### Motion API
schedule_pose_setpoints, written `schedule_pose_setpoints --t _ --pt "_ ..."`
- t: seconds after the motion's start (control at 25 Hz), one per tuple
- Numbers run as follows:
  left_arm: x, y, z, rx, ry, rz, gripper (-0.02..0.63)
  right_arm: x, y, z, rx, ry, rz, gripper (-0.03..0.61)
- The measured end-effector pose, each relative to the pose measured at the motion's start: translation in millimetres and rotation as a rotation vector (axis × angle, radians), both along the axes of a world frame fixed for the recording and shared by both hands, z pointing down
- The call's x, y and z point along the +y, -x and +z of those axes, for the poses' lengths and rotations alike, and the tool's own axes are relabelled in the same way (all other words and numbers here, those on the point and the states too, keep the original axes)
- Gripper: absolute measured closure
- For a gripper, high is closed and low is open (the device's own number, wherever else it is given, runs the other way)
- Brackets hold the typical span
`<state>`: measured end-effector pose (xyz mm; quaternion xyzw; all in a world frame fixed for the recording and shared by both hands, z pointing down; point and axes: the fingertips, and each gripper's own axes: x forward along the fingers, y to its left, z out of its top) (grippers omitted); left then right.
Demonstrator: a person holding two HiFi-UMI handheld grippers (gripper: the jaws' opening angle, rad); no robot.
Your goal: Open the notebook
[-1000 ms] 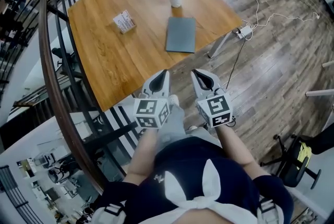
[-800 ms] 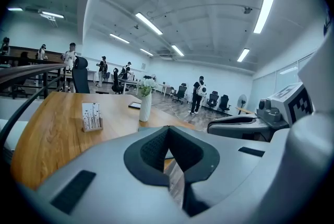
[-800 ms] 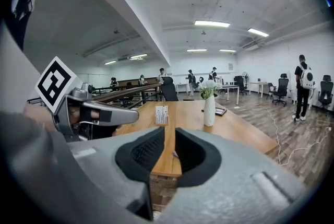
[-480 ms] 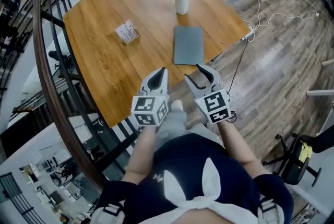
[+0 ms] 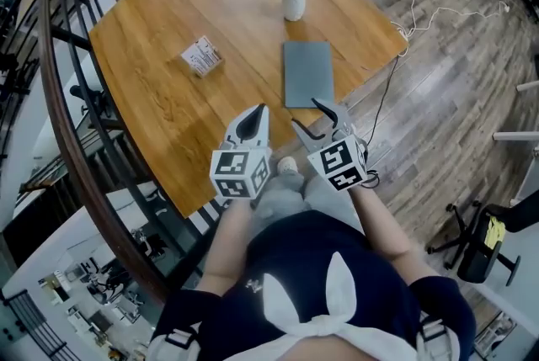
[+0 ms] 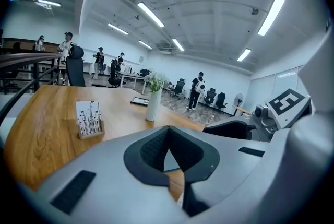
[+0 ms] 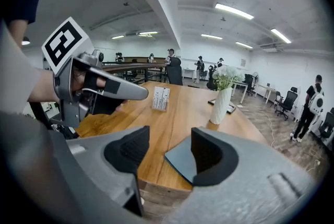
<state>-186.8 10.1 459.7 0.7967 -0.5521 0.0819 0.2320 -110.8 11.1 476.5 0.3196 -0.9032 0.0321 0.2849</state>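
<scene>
Both grippers are up at the near edge of the wooden table (image 5: 160, 90). The grey notebook (image 5: 308, 73) lies flat and closed on the table's near right part, close to the edge.

The right gripper (image 5: 310, 117) is spread wide, its jaws having just been opening, and there is only air between them. The notebook sits just beyond its tips, not touched. From the right gripper view, that gripper (image 7: 169, 140) points across the table edge. The notebook (image 7: 180, 161) shows in the gap, and its right part runs behind the right-hand pad (image 7: 209, 157).

The left gripper (image 5: 255, 112) hangs over the table's near edge, left of the notebook and apart from it. In its own view, the left gripper (image 6: 168, 129) has its jaws pressed together at the tips, gripping nothing.

For writing, there is a small white card stand (image 5: 201, 56) left of the notebook. The left gripper view shows thin black plant-like drawings on the card stand (image 6: 90, 118), with no words legible. A white vase (image 5: 293, 2) of pale flowers stands just beyond the notebook's far end. The notebook's cover is plain. Each gripper's cube (image 5: 242, 174) carries black-and-white square markers.
</scene>
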Motion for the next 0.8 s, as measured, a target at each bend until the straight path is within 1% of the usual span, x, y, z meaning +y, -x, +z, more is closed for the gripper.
schedule_pose_setpoints --t 0.2,0.36,0.8 --pt "-7.6 -1.0 17.4 0.006 0.024 0.018 0.597 -4.6 6.9 30.1 0.115 -0.005 -0.047 0.331" --pt "-16.8 1.4 25.0 0.005 0.045 0.034 0.597 -13.4 19.1 49.8 0.181 -0.014 -0.084 0.331" --pt "-29.5 8.0 58.4 -0.003 0.105 0.039 0.597 -35.0 30.6 108.6 0.306 -0.004 -0.131 0.331"
